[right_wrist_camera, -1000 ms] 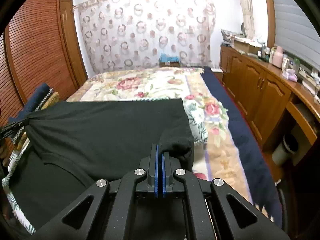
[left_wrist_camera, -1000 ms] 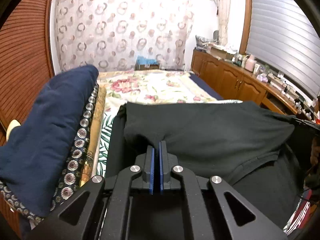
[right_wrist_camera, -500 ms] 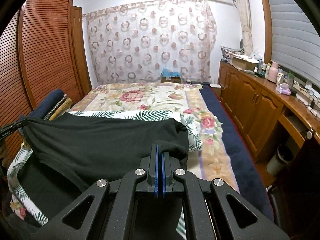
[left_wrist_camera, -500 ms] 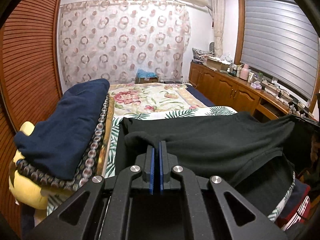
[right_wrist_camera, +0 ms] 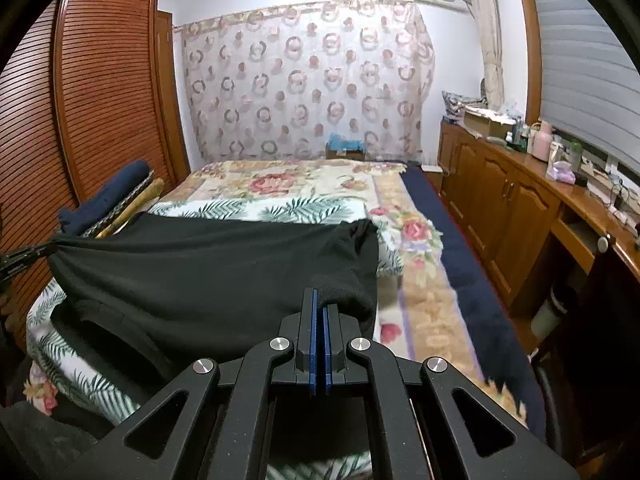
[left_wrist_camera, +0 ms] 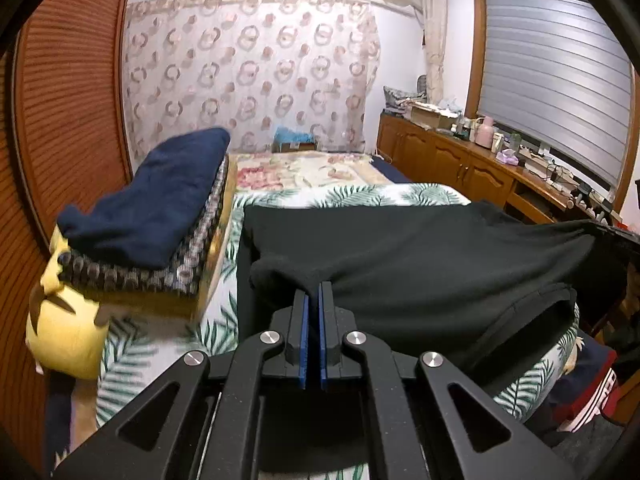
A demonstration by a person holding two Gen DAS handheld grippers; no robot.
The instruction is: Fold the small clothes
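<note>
Black garment (left_wrist_camera: 420, 256) stretched taut between both claws, edges clamped, above bed (right_wrist_camera: 312, 184).

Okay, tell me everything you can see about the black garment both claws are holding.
The black garment is plain, soft, matte knit fabric with a ribbed band along one lower edge. It is stretched wide between the left claw and the right claw, each shut on a bunched corner. Its lower part drapes in a fold onto the palm-leaf sheet on the bed.
</note>
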